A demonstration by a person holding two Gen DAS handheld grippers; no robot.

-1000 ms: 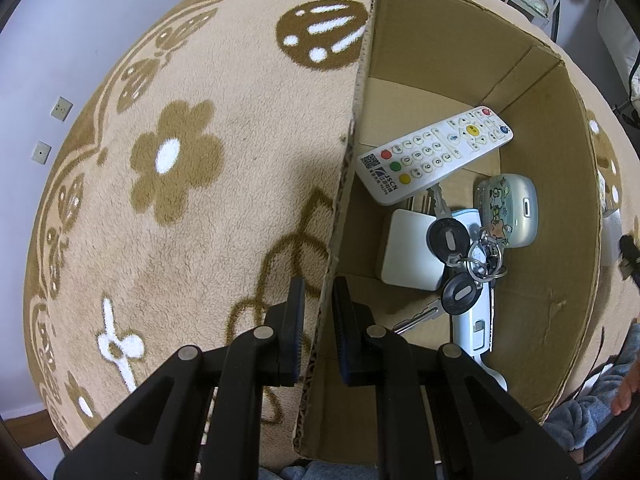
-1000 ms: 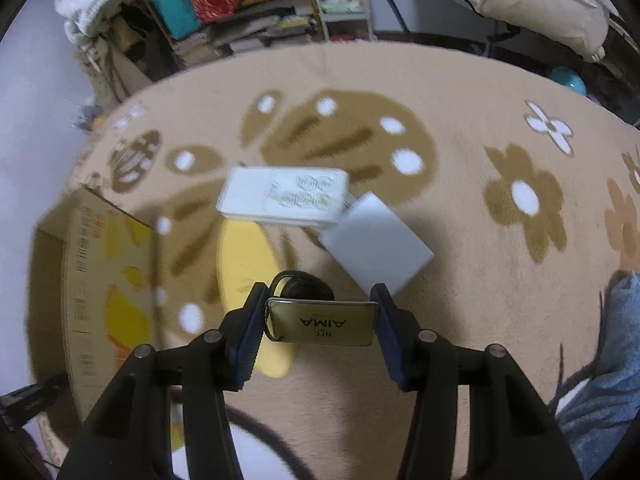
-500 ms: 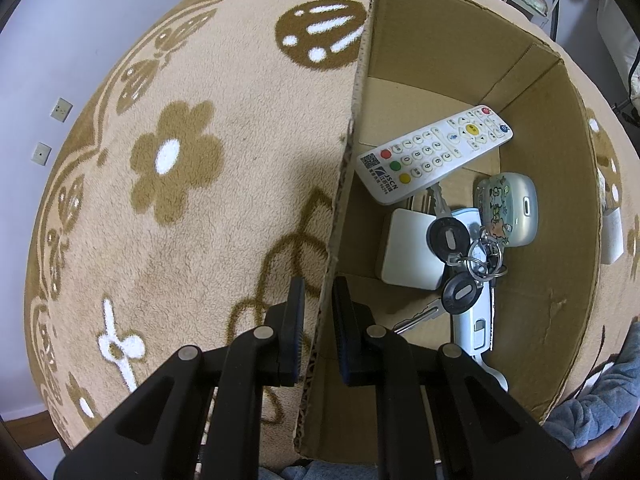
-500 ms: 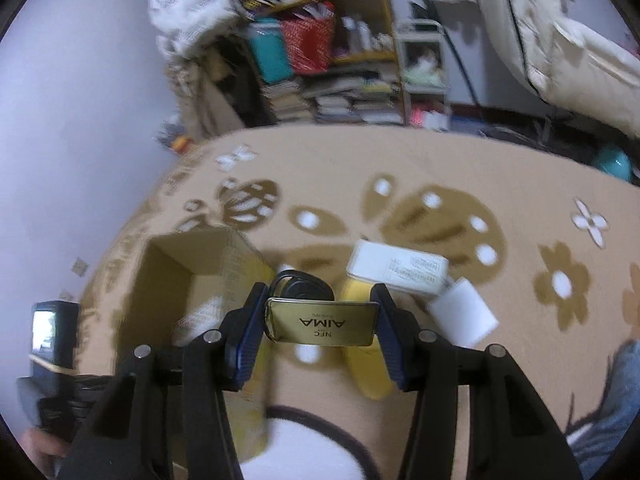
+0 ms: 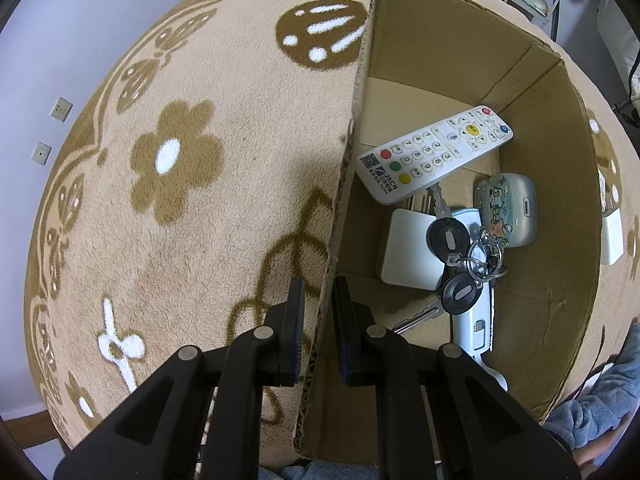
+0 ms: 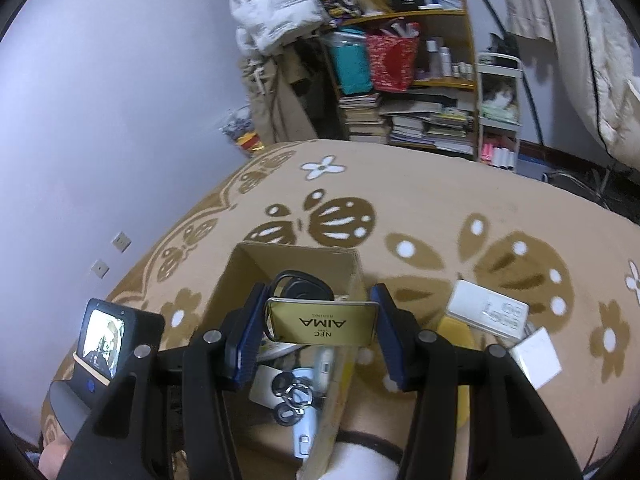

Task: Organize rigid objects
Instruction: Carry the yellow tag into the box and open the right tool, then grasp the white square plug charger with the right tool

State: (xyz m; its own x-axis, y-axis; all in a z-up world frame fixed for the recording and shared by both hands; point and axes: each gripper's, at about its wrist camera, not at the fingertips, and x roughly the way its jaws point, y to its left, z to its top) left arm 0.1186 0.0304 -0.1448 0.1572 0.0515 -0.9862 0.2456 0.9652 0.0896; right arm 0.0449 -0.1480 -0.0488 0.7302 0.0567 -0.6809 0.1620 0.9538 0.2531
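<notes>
Two grippers in view. Left gripper [image 5: 318, 320]: jaws pinching the near wall of the cardboard box [image 5: 552, 184], one on the outside, one inside, pointing down. Right gripper [image 6: 316, 320]: jaws clamped on the ends of a gold tag [image 6: 322, 322] marked AIMA, black fob behind it, held above the open box. Box stands on the flowered carpet [image 5: 180, 160]. Inside: white remote [image 5: 436, 154], key bunch [image 5: 460, 264], patterned case [image 5: 506, 210], white block [image 5: 408, 248]. On carpet beside box: white device [image 6: 488, 314], white card [image 6: 536, 356].
</notes>
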